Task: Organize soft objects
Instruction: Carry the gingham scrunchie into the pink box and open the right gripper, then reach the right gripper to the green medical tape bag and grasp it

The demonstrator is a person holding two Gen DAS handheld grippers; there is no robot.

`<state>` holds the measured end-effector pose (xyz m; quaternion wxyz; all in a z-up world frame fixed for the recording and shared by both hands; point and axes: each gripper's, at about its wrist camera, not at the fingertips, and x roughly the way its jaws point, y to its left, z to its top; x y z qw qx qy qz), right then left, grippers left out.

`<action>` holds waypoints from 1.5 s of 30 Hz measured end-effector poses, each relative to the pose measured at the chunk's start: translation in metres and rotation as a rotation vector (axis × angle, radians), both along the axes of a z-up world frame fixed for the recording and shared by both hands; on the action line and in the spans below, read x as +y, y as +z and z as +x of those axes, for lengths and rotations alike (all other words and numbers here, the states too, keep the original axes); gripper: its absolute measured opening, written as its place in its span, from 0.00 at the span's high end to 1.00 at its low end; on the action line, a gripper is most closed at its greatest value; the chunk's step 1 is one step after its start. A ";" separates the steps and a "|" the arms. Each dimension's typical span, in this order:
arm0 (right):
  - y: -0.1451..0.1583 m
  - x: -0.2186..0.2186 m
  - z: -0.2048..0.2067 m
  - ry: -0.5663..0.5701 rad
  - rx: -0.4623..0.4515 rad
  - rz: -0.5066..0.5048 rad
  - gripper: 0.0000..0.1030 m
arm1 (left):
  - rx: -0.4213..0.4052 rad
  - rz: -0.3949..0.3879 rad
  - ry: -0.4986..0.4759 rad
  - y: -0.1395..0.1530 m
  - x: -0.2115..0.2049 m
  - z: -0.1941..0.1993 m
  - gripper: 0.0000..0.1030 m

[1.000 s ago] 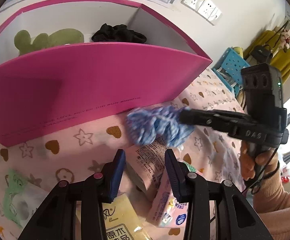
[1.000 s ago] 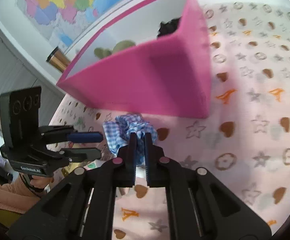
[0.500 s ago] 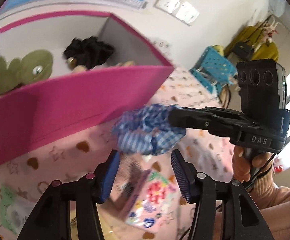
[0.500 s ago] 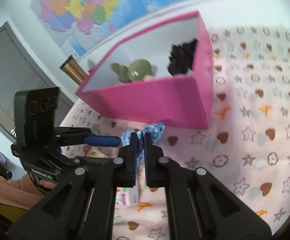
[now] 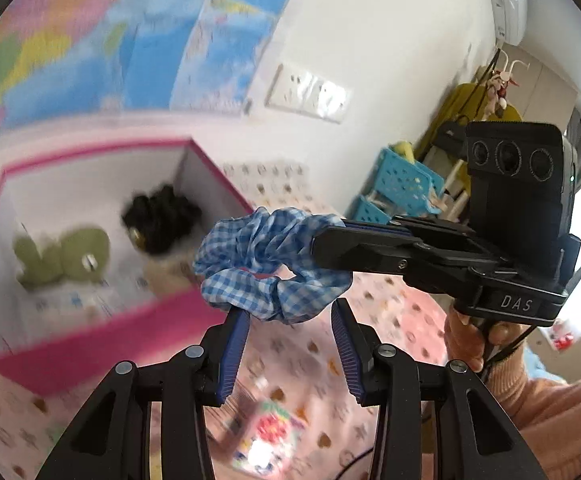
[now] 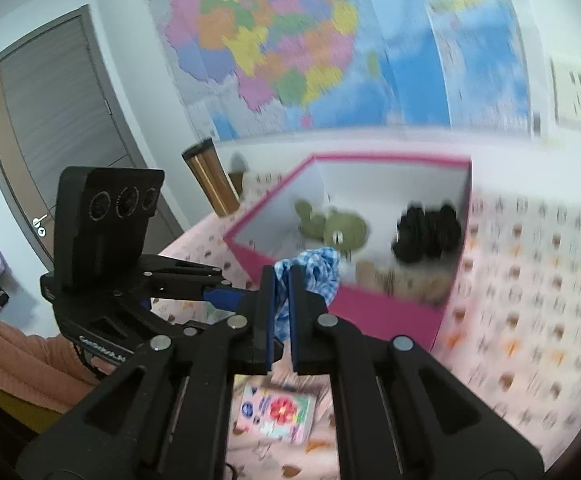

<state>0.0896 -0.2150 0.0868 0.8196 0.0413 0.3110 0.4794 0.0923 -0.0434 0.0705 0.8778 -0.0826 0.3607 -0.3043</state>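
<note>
Over the pink star-print cloth (image 5: 394, 308) the right gripper (image 6: 281, 280), pinched tight, holds a light, floppy blue gingham scrunchie (image 5: 266, 264) by one fold, while the left gripper (image 5: 290, 324), jaws just closing yet apart, grips nothing.

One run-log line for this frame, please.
right tool: shut on blue gingham scrunchie, held above tablecloth | left tool: open, empty, jaws just closing | pink box: green plush, black scrunchie inside

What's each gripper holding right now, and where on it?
The right gripper is shut on the blue checked scrunchie, pinching one side of its fabric ring. The left gripper is open below it and holds nothing.
</note>
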 end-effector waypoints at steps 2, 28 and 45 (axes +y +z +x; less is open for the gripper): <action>0.008 0.004 0.010 -0.001 -0.023 0.007 0.93 | -0.020 0.022 0.026 0.009 -0.001 0.009 0.59; -0.035 0.012 0.089 -0.265 0.012 -0.198 0.64 | 0.026 0.184 0.187 -0.034 0.019 0.048 0.46; -0.077 0.044 -0.006 0.114 0.184 -0.109 0.63 | 0.105 0.093 0.400 -0.064 0.118 -0.039 0.45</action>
